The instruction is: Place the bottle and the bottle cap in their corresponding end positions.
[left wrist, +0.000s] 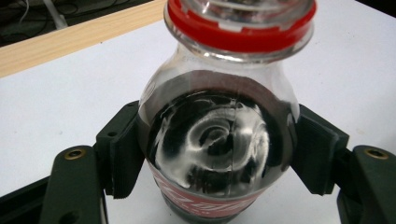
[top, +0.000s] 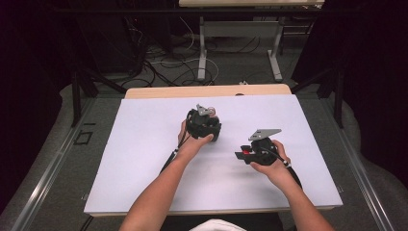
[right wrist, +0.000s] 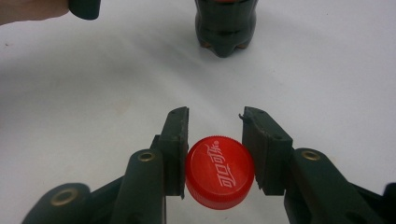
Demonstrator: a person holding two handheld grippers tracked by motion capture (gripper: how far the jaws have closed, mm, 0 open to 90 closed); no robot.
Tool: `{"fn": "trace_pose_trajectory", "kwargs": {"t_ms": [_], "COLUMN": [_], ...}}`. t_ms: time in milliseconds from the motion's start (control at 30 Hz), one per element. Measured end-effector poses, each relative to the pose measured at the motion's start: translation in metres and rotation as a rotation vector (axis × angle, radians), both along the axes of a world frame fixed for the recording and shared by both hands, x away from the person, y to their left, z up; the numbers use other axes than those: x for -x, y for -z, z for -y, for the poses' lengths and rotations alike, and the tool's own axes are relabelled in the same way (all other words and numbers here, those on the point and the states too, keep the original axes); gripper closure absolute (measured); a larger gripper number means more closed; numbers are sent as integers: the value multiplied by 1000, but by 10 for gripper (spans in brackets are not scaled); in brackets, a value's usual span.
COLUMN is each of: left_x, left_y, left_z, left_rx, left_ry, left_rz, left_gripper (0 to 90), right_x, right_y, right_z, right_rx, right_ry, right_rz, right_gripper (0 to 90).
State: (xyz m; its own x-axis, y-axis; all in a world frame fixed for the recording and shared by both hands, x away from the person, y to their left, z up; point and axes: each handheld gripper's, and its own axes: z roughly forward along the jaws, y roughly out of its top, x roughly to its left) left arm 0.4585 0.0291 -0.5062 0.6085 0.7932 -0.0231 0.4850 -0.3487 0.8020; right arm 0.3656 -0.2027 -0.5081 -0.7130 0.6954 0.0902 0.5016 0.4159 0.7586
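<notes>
Bottle: a clear plastic bottle (left wrist: 219, 135) of dark liquid stands between the jaws of the left gripper (left wrist: 219, 154); the liquid fills the body up to the shoulder, with the neck above it clear.
Bottle neck: open at the top, with a red ring (left wrist: 240, 32) left around it, just above the jaws.
Left gripper: clenched on the bottle, one pad pressed against each side of the body below the shoulder; in the high view this gripper (top: 203, 126) hides the bottle beneath it.
Cap: a red screw cap (right wrist: 219, 171) with white lettering sits between the pads of the right gripper (right wrist: 215, 154), flat top facing the camera.
Right gripper: grasping the cap by its ribbed edge, jaws level above the table.
Bottle from the right gripper: well ahead of its jaws, the lobed base (right wrist: 226, 28) resting on the white tabletop (right wrist: 93, 93).
In between: bare white surface separates the cap from the bottle.
Beyond the left gripper: a wooden table edge (left wrist: 70, 39) past the white sheet.
</notes>
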Motion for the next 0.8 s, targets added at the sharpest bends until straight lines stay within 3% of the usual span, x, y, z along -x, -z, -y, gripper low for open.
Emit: {"fn": "trace_pose_trajectory", "kwargs": {"t_ms": [333,533,667,700,733,800], "left_x": [0,5,7,9,9,12], "left_y": [1,-3,-3,-3,-3,-4], "left_z": [-2,-7,-12,-13,-15,-19], "left_rx": [35,55,60,78,79,93], "left_ry": [-7,-9,-5,-13,-7,0], "left_rz": [-10,-5,-24,-23,-29,-41], "left_gripper": [275,188,136,116,104,77], "right_x": [0,0,1,0,0,-1], "right_y": [1,3,6,9,8,10], "right_z": [-1,-4,-8,-10,-10,-14], "right_rx": [12,17,21,5,25,22], "right_ry": [-8,-11,-17,-23,-27,-30], "right_rz": [13,2,-11,11,-9,6], "right_gripper": [614,614,614,614,614,614]}}
